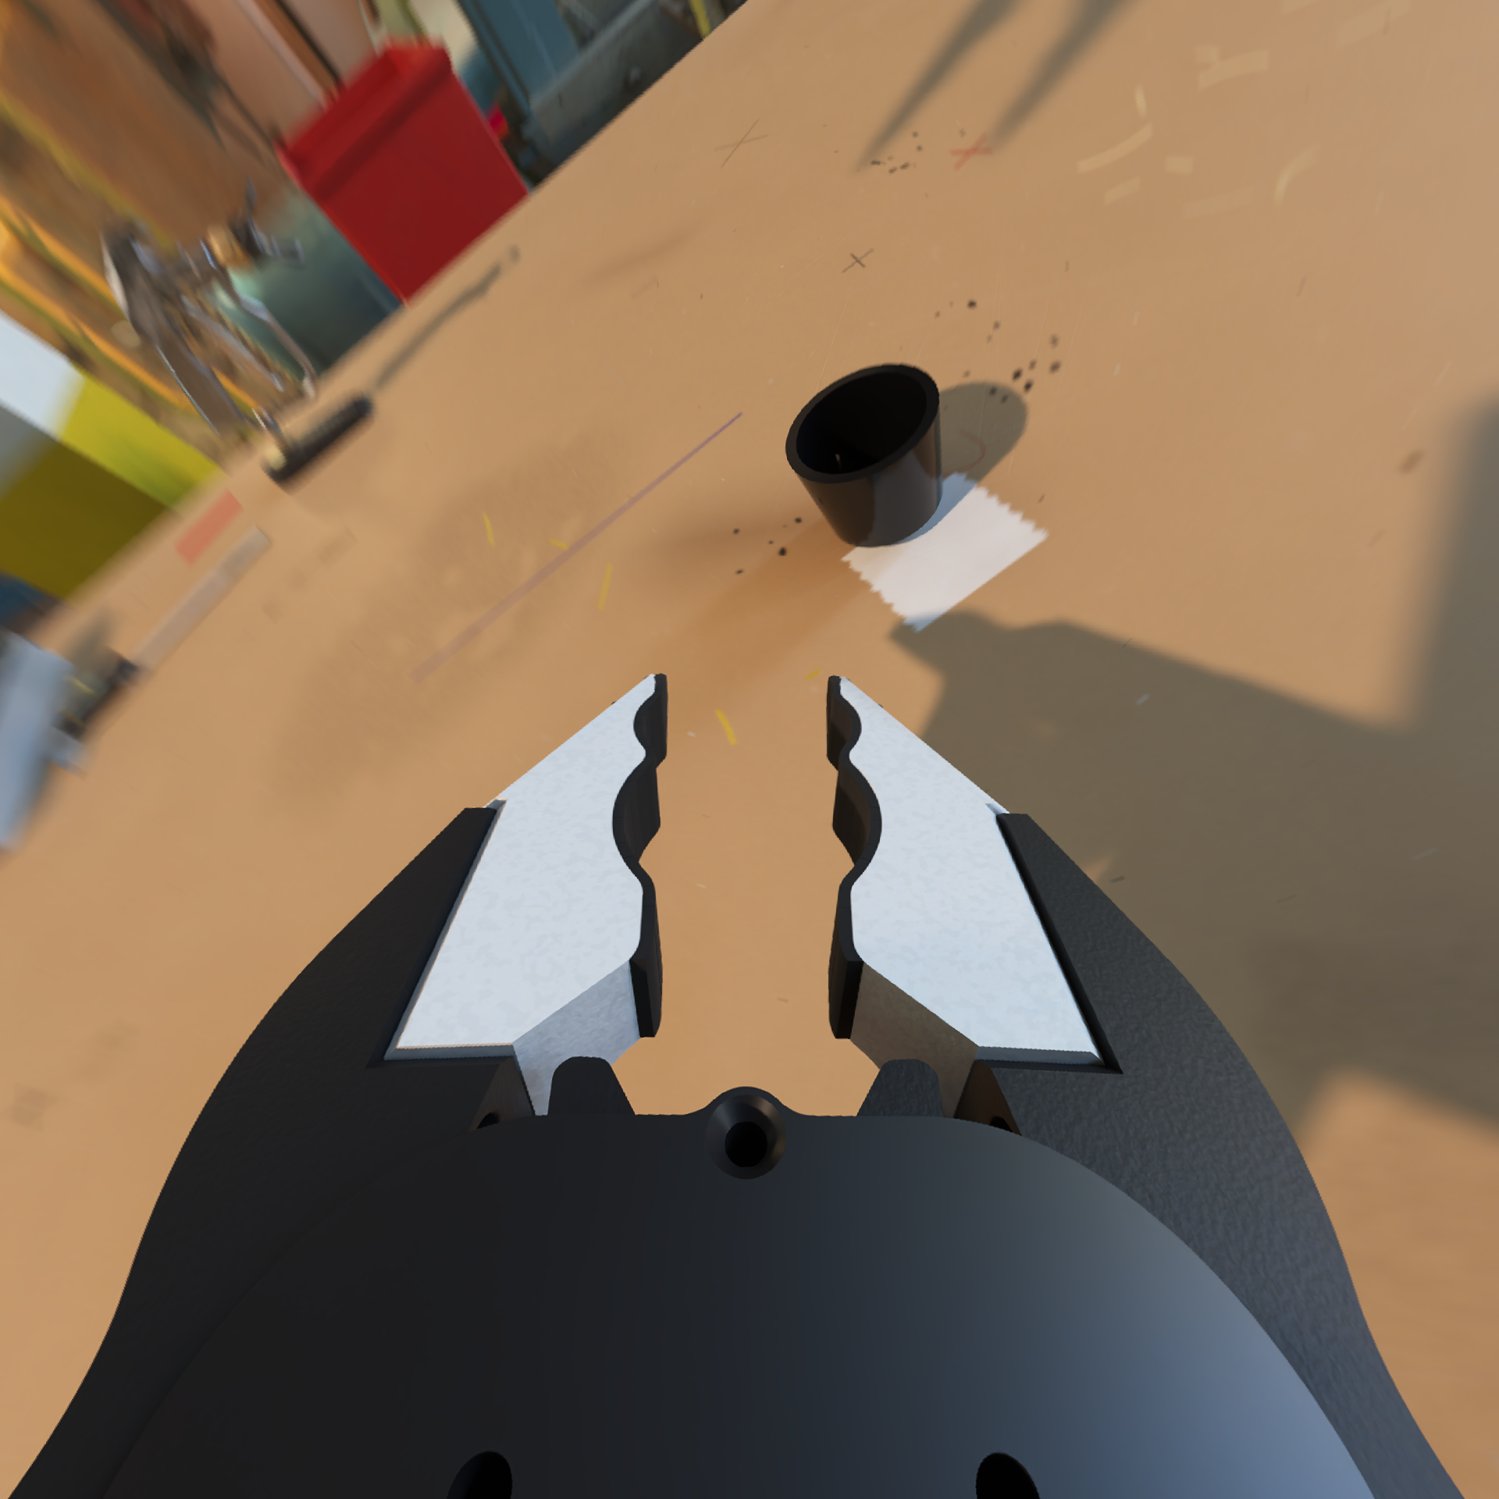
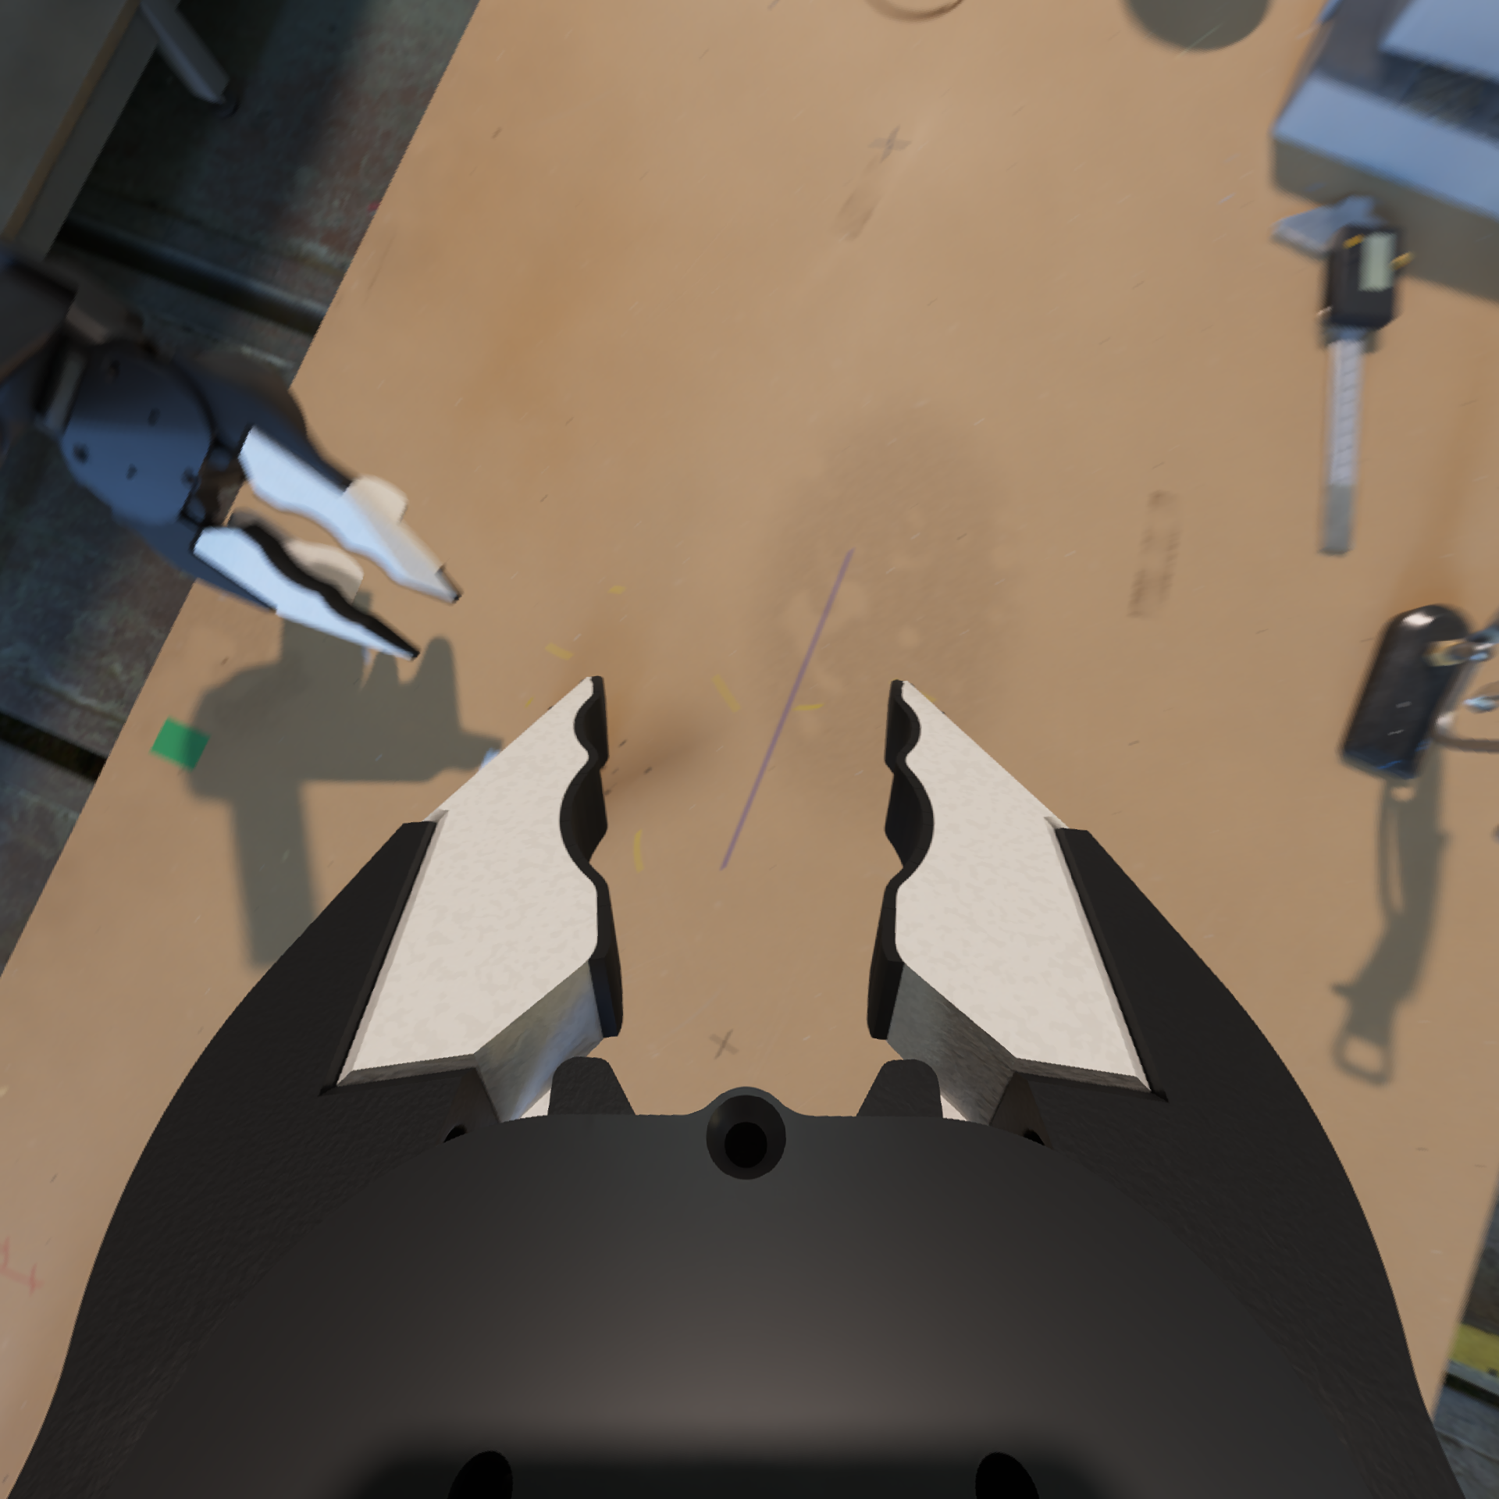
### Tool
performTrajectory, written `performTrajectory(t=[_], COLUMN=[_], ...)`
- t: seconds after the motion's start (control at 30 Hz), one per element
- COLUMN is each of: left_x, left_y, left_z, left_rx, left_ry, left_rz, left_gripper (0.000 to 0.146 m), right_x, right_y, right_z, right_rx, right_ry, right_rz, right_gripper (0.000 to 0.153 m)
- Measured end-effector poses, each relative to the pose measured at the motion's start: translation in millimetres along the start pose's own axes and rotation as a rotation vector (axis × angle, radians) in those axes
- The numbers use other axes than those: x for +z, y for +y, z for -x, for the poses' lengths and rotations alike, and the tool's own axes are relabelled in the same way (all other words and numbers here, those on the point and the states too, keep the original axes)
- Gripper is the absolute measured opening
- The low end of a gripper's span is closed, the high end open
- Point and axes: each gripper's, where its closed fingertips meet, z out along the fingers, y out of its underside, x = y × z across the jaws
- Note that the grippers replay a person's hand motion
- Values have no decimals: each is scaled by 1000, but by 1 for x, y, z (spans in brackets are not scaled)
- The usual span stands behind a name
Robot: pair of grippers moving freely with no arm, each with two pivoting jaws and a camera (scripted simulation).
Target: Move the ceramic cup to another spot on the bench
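**Cup ahead of the parted left gripper, nothing held**

Left gripper [image 1: 746, 677]: released, jaws parted, empty, only bare bench [image 1: 1217, 811] between the fingers. Just beyond the tips, a few yellow flecks and dark specks on the wood, nothing in the way. Ahead and slightly right, the black ceramic cup [image 1: 872, 454], upright, mouth open, standing clear of both fingers. Touching its base on the near right side, a white paper scrap [image 1: 949, 560]. Ahead to the left, a thin purple line [image 1: 576, 547] drawn across the board. Far left past the bench edge, a red bin [image 1: 397, 162], blurred.

Right gripper [image 2: 745, 681]: likewise released and empty, jaws wide over bare wood. Off to its left, the left gripper [image 2: 434, 624] again, low over the bench edge, with a green square [image 2: 180, 742] nearer. Right and ahead, a dark key fob [image 2: 1399, 697]; farther on, a digital caliper [image 2: 1355, 341]. Cup outside this view.
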Motion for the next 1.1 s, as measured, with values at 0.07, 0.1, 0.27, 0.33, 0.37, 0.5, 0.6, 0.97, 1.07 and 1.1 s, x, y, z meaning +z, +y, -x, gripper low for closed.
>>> performTrajectory(t=[0.07, 0.1, 0.27, 0.33, 0.37, 0.5, 0.6, 0.97, 1.07, 1.1], left_x=[-4, -6, -15, -19, -20, -21, -24, -43, -45, -45], left_y=[-1, 0, 2, 5, 6, 13, 22, 37, 37, 37], left_z=[-4, -7, -5, 2, 5, 11, 13, 31, 33, 33], left_rx=[-189, -274, -477, -460, -448, -422, -401, -408, -414, -414], left_ry=[39, 62, 41, 2, -15, -28, -35, -91, -99, -99], left_rz=[28, 46, 68, 88, 95, 102, 121, 120, 116, 113], left_gripper=[45, 47, 59, 59, 59, 58, 58, 53, 52, 52], right_x=[4, 9, 53, 73, 81, 111, 131, 137, 104, 89], right_y=[23, 34, 100, 126, 133, 143, 149, 162, 159, 158], right_z=[27, 41, 94, 107, 113, 119, 119, 121, 121, 119], right_rx=[-9, -25, -189, -262, -291, -412, -445, -403, -299, -248], right_ry=[-25, -46, -100, -96, -104, -92, -91, -55, 12, 47], right_rz=[15, 15, 99, 204, 247, 326, 372, 454, 399, 376], right_gripper=[80, 86, 92, 93, 95, 96, 96, 55, 55, 55])
